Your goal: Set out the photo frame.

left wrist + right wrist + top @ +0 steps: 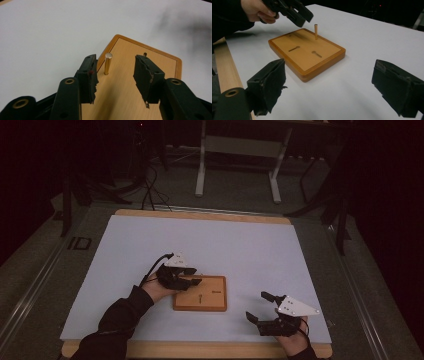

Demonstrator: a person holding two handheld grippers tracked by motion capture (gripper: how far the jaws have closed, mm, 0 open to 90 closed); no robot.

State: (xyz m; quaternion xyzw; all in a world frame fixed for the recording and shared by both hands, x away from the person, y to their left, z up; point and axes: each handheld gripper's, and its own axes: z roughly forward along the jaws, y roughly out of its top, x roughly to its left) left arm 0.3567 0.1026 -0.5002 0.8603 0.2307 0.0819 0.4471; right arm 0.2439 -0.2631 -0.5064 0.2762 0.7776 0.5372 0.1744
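High view: a wooden board (pixel 200 293) lies on the white worktop (pixel 200 240), a little toward six o'clock from its middle. The left claw (pixel 192 282) hangs over the board's nine o'clock edge with a hand (pixel 159 290) behind it. The right claw (pixel 261 307) sits well apart toward four o'clock from the board, its jaws spread and holding nothing. A dark keyhole-shaped slot (pixel 199 298) shows on the board's face.

Left gripper view: the left claw (pixel 115 72) is spread, its jaws standing either side of an upright brass pin (pixel 108 64) that rises from the board (pixel 150 57) near its rim. The pin is much nearer the eleven o'clock jaw than the other, and whether it touches that pad cannot be told. The step in hand looks like pinching this pin. To do it well, I would centre the pin between the pads first, then close squarely on its upper half so that it is not levered sideways in its hole.

Right gripper view: the right claw (pixel 329 85) is wide apart and empty above the bare worktop (pixel 362 40). Toward twelve o'clock the board (pixel 307 53) shows two slots and the pin (pixel 316 31) upright at its far edge, with the left claw (pixel 298 15) just above and beside it. The right claw could steady the board's near edge if the pin sticks.
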